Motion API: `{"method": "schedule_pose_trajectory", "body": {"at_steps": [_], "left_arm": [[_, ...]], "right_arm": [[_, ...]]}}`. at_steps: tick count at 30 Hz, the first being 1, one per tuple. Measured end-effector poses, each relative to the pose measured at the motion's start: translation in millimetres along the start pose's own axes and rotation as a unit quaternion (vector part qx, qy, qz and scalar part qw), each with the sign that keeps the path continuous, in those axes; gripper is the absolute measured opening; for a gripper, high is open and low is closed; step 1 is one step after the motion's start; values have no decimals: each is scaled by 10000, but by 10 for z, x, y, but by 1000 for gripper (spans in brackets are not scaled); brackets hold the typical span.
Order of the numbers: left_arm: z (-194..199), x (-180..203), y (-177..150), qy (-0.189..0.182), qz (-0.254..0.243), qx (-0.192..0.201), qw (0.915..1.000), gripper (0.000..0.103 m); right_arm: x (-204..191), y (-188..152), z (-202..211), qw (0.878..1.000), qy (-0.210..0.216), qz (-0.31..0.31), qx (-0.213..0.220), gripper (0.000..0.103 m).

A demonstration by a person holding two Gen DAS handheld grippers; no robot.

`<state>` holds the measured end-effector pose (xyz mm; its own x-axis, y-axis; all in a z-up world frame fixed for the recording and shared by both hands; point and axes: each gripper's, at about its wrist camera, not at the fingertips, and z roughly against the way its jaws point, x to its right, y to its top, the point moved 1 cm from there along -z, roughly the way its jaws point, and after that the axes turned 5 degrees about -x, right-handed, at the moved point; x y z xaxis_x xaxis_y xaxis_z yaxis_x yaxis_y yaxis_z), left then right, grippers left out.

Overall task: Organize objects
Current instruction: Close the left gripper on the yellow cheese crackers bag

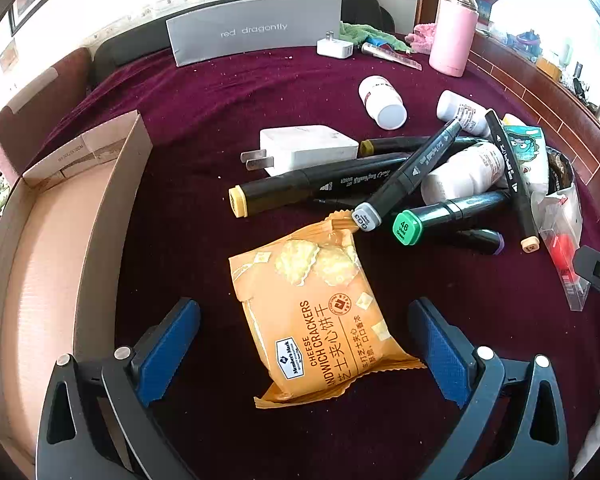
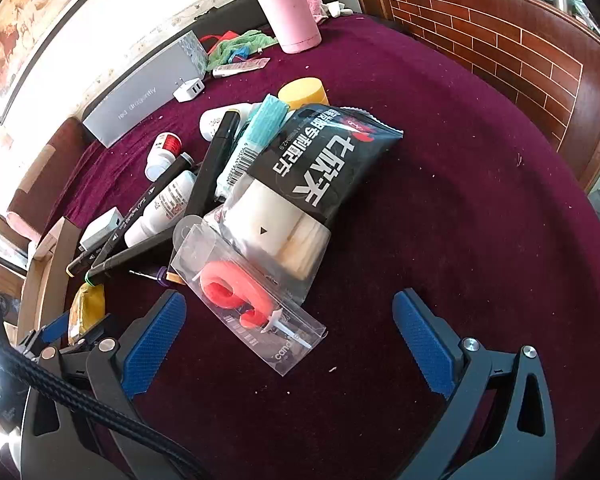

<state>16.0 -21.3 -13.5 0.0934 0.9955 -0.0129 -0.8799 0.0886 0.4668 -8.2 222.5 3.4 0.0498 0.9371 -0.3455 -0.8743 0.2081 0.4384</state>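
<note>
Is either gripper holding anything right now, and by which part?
Nothing is held. The left gripper stands open around the cracker packet without pressing it; the right gripper is open over the candle pack.

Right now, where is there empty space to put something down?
The cardboard box is bare inside. The cloth is free from the black snack bag to the brick-patterned ledge, and between the box and cracker packet. It is crowded where markers, bottles and the white charger pile up.

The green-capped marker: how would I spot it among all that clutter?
Start at the orange cracker packet lying on the dark red cloth. Just past its top right corner lies a heap of black markers. Only one marker ends in a bright green cap, printed 46.
</note>
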Motion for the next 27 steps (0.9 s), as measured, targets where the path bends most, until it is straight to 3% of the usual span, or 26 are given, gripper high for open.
{"method": "schedule_pose_trajectory", "body": {"at_steps": [14,20,22,24,27], "left_arm": [[-2,24,44,20,39,-19,10000,102],[-7,39,68,-1,53,-38,10000,101],[17,22,43,-131,19,-43,9999,101],[49,20,22,-226,1,-66,9997,101],[104,44,-14,-449,-45,-99,9989,96]], "right_arm": [[37,-10,-5,9999,-124,10,44,103],[-77,6,-84,9974,-582,356,-218,103],[-49,-13,-26,9987,-414,236,-184,102],[-24,-30,149,9996,-270,112,28,101],[-104,-87,623,9929,-639,280,964,101]]}}
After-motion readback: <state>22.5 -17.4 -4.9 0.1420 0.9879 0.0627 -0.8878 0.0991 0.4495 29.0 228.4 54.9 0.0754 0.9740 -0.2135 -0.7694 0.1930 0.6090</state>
